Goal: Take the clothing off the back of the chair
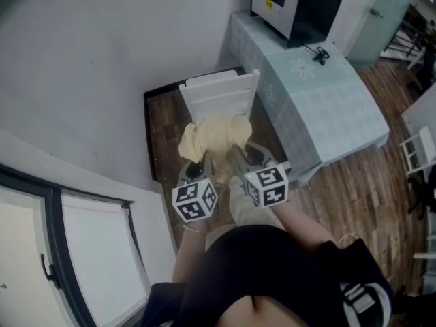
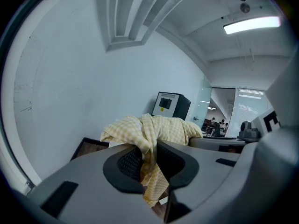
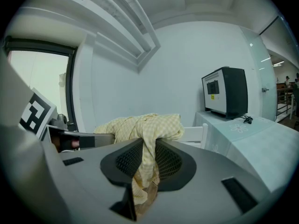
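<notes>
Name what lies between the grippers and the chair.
The yellow cloth, pinched by the left gripper and the right gripper, sits bunched before the chair; the head view shows it.

The clothing [image 1: 212, 136] hangs before the back of the chair [image 1: 221, 94], one fold pinched in the left claw [image 2: 148, 164] and another in the right claw [image 3: 147, 160] just beside it, with the wall [image 1: 88, 67] left of the chair and, on its right, the bench [image 1: 327, 94] carrying a machine [image 1: 296, 5] at its far end.
</notes>
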Available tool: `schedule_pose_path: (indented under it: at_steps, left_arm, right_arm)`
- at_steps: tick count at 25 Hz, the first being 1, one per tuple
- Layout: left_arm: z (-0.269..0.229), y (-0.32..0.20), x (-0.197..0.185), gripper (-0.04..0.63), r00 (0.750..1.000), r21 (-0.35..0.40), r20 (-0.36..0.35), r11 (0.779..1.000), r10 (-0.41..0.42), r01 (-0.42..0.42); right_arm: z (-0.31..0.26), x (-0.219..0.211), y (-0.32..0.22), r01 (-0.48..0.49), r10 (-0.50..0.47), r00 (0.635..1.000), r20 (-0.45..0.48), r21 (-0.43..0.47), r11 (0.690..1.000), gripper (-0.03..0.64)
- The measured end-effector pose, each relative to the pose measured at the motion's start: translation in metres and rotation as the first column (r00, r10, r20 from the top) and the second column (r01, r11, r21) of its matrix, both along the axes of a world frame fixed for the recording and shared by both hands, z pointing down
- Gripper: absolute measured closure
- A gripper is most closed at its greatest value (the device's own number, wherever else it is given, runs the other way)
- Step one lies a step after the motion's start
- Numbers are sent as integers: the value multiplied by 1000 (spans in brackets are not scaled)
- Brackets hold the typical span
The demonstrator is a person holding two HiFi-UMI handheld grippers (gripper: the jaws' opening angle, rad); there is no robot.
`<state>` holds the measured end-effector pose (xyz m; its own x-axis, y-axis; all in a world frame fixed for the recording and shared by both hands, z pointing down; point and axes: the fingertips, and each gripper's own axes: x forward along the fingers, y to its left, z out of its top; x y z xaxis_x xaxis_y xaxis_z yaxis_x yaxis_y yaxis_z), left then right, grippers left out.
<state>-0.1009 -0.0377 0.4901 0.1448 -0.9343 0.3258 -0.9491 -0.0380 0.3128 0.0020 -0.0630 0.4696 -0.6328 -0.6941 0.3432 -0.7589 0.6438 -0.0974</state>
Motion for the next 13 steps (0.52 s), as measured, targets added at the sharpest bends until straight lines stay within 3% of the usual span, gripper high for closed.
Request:
schedule_pose_path:
  at_steps: [13]
  left_arm:
    - [-8, 8, -1, 526, 1000, 21, -10, 1000, -2, 2]
  right_arm:
    - [-7, -1, 9, 1, -1, 1000, 7, 21, 1000, 535]
